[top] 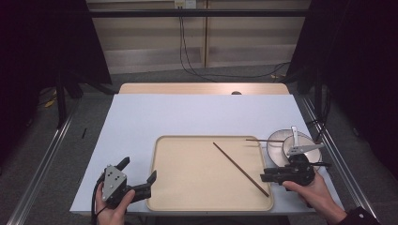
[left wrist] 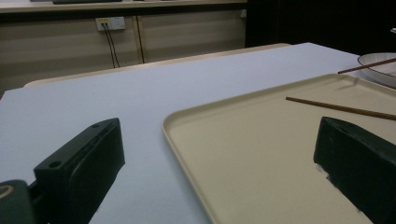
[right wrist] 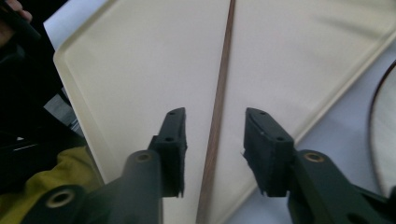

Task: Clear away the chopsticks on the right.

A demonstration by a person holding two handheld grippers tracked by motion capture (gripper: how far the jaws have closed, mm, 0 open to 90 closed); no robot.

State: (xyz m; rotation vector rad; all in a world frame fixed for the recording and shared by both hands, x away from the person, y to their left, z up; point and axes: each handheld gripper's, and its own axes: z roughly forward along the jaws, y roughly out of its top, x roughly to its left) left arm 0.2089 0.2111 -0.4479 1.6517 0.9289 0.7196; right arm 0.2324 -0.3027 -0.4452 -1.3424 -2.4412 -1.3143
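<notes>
A dark brown chopstick lies slantwise on the beige tray. In the right gripper view the chopstick runs between the jaws of my right gripper, which stand apart on either side of it with a gap at each pad. That right gripper sits at the tray's front right corner. A second chopstick rests across the tray's far right rim onto a pale bowl. My left gripper is wide open and straddles the tray's left front corner, holding nothing.
The tray lies on a white tabletop with bare room to the left and behind. The bowl stands just off the tray's right side. Dark frames and floor rails flank the table.
</notes>
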